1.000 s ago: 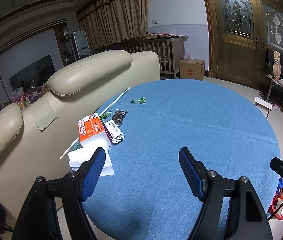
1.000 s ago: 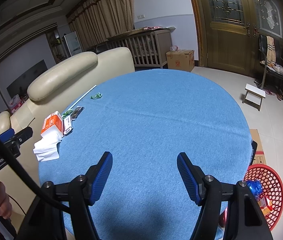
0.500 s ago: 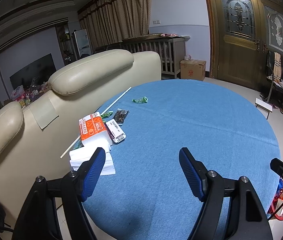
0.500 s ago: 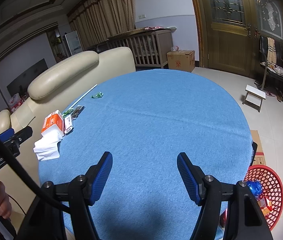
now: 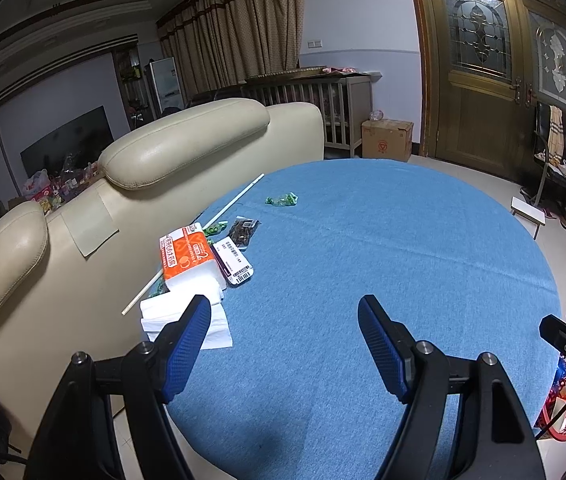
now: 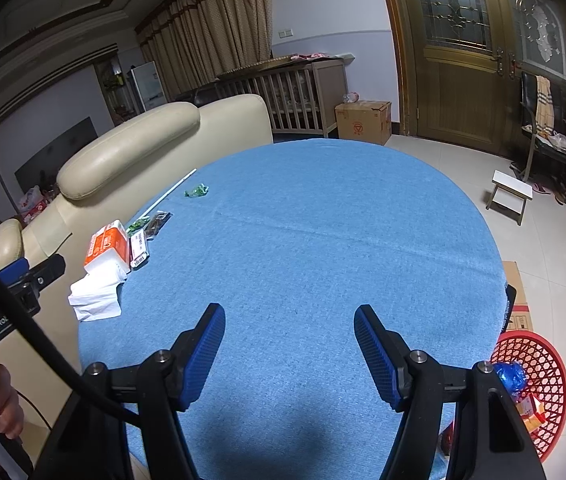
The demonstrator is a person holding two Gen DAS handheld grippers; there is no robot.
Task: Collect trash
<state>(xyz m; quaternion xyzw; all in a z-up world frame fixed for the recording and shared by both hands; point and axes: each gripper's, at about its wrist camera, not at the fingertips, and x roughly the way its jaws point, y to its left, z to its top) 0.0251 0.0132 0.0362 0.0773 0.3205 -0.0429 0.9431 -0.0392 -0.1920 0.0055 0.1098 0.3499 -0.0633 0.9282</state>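
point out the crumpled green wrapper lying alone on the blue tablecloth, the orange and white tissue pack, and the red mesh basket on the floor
Crumpled green wrapper [image 5: 282, 200]: left wrist view, its middle.
Orange and white tissue pack [image 5: 185, 254]: left wrist view, orange top face.
Red mesh basket [image 6: 547, 364]: right wrist view, inner mesh wall.

matt blue woven cloth on the table [image 5: 403, 240], glossy cream leather sofa [image 5: 187, 140], red plastic mesh basket [image 6: 543, 360], varnished wooden door [image 6: 463, 92]

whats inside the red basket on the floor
In the right wrist view, the red basket holds a crumpled blue wrapper and an orange-yellow packet. The right gripper's arm and the table edge hide the rest of its inside.
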